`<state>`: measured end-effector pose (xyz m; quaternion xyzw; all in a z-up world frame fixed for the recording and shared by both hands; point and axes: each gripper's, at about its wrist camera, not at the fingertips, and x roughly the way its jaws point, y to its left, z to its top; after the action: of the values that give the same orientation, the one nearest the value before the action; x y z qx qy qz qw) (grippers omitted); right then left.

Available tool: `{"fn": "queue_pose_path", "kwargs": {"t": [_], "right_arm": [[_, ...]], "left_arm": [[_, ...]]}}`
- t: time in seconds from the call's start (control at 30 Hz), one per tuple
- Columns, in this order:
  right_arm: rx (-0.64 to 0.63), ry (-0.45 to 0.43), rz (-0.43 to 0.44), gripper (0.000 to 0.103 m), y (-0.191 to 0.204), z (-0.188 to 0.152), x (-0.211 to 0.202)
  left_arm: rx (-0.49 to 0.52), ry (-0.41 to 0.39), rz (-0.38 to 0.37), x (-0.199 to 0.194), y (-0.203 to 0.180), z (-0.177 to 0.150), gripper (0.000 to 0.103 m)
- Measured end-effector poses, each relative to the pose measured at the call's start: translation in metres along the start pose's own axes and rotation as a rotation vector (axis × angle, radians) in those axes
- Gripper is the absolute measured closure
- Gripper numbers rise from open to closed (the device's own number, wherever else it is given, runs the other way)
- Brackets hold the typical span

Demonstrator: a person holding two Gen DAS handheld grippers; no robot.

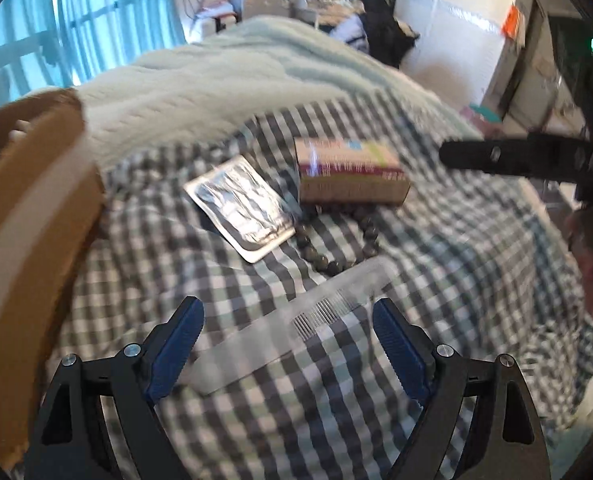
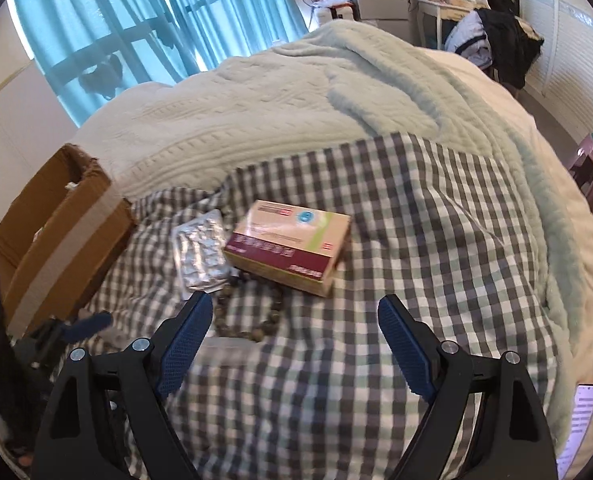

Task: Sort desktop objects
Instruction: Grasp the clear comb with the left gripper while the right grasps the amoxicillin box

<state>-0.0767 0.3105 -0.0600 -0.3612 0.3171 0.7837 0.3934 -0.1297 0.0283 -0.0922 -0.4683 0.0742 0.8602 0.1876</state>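
Observation:
On the checked cloth (image 1: 436, 280) lie a pink-and-tan medicine box (image 1: 350, 172), a silver blister pack (image 1: 240, 208), a dark bead bracelet (image 1: 336, 240) and a clear comb (image 1: 296, 320). My left gripper (image 1: 287, 312) is open just above the comb, which runs slantwise between its blue pads; contact is not visible. My right gripper (image 2: 296, 308) is also open and holds nothing, hanging near the bracelet (image 2: 248, 328), with the box (image 2: 288, 244) and blister pack (image 2: 202, 252) just beyond. One black finger (image 1: 496, 156) of the right gripper reaches in from the right in the left wrist view.
An open cardboard box (image 2: 56, 232) stands at the cloth's left edge, also in the left wrist view (image 1: 36, 220). A pale knitted blanket (image 2: 296, 112) covers the bed behind. A pink stool (image 2: 592, 172) stands off the right side, and a printed sheet (image 2: 580, 420) lies at the lower right.

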Motion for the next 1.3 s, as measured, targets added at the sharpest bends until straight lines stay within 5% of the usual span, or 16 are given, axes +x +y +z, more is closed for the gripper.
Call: {"fn": "queue_pose_path", "kwargs": {"t": [0.43, 0.6, 0.67, 0.83, 0.97, 1.1, 1.3], "right_arm": [[-0.145, -0.003, 0.076, 0.018, -0.014, 0.019, 0.045], [-0.207, -0.011, 0.084, 0.018, -0.015, 0.029, 0.055], [-0.221, -0.012, 0.086, 0.018, -0.016, 0.031, 0.057], [-0.249, -0.01, 0.109, 0.018, -0.017, 0.032, 0.061], [-0.287, 0.009, 0.115, 0.017, -0.01, 0.033, 0.073], [-0.404, -0.006, 0.105, 0.016, 0.004, 0.04, 0.081], [-0.394, 0.05, 0.17, 0.011, 0.009, 0.056, 0.105]], "left_arm": [[0.08, 0.056, -0.044, 0.058, -0.006, 0.006, 0.015], [0.041, 0.076, -0.096, 0.062, 0.001, 0.015, 0.046], [0.008, 0.076, -0.118, 0.06, 0.004, 0.016, 0.07], [-0.104, 0.083, -0.156, 0.048, 0.024, 0.016, 0.094], [-0.22, 0.082, -0.192, 0.042, 0.045, 0.016, 0.095], [-0.229, 0.059, -0.16, 0.033, 0.053, 0.019, 0.096], [-0.257, 0.05, -0.128, 0.029, 0.064, 0.024, 0.096]]}}
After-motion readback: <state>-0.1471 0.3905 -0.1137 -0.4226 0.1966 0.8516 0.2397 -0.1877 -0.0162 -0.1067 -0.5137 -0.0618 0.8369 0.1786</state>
